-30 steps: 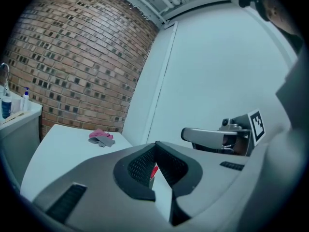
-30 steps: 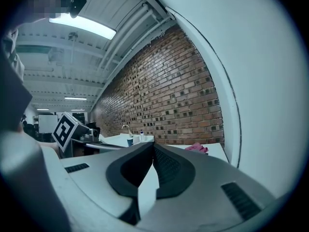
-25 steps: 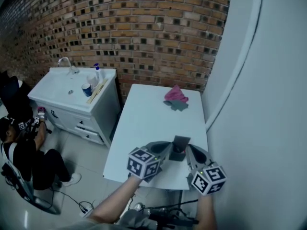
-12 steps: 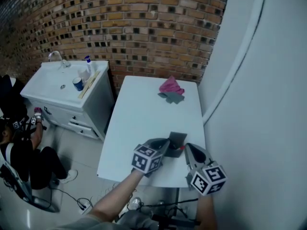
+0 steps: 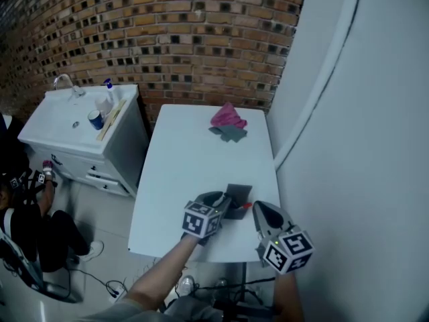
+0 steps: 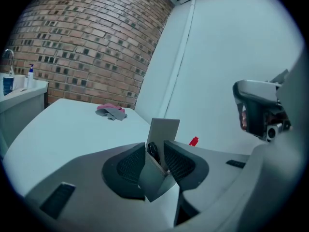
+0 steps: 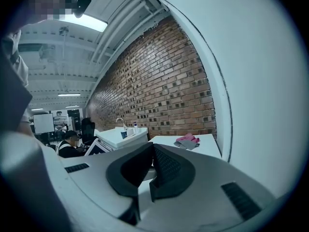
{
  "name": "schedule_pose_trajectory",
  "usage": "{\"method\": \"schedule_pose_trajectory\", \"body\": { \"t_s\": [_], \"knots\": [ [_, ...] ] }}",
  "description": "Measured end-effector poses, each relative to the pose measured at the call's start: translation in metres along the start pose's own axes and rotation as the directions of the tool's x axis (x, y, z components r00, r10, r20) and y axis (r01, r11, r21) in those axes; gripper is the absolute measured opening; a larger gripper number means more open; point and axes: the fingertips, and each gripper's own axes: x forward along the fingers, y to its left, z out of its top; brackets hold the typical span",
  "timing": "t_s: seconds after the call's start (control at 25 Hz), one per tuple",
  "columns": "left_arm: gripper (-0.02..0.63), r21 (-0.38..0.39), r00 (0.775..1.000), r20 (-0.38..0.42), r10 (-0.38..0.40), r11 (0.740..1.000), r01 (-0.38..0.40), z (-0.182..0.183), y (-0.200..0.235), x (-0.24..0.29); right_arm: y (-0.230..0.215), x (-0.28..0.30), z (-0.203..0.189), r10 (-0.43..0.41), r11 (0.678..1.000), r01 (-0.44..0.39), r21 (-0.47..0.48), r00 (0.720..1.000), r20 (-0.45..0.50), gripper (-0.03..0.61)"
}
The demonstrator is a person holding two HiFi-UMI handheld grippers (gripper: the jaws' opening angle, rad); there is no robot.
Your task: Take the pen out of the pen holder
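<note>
A dark grey square pen holder [image 5: 238,194] stands near the front right of the white table [image 5: 194,159]. In the left gripper view the holder [image 6: 162,128] is between my jaws, with a dark pen [image 6: 153,152] inside it. My left gripper [image 5: 224,203] has just been opening; its pads [image 6: 129,164] lie along the holder's sides without visibly squeezing. A small red thing [image 6: 193,141] lies just right of the holder. My right gripper [image 5: 257,210] hovers to the holder's right, shut and empty, its pads [image 7: 164,164] meeting.
A pink and a grey cloth [image 5: 226,121] lie at the table's far end. A white wall [image 5: 348,146] runs along the right. Left of the table stands a sink cabinet [image 5: 74,123] with a cup and bottle. A person [image 5: 27,227] sits on the floor, far left.
My left gripper has sunk toward the table and come in around the pen holder. The right gripper has stayed beside it. The head view has shifted a little.
</note>
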Motion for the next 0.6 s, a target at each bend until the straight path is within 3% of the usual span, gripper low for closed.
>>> {"method": "schedule_pose_trajectory", "body": {
  "t_s": [0.24, 0.6],
  "knots": [
    [0.106, -0.001, 1.000, -0.021, 0.015, 1.000, -0.015, -0.0046, 0.0033, 0.0085, -0.0083, -0.0041, 0.0004, -0.016, 1.000, 0.016, -0.001, 1.000, -0.008, -0.014],
    [0.071, 0.057, 0.999, -0.006, 0.047, 0.997, -0.046, 0.0017, 0.0026, 0.0039, -0.0076, -0.0056, 0.0015, -0.019, 1.000, 0.019, 0.003, 1.000, -0.011, -0.014]
  ]
}}
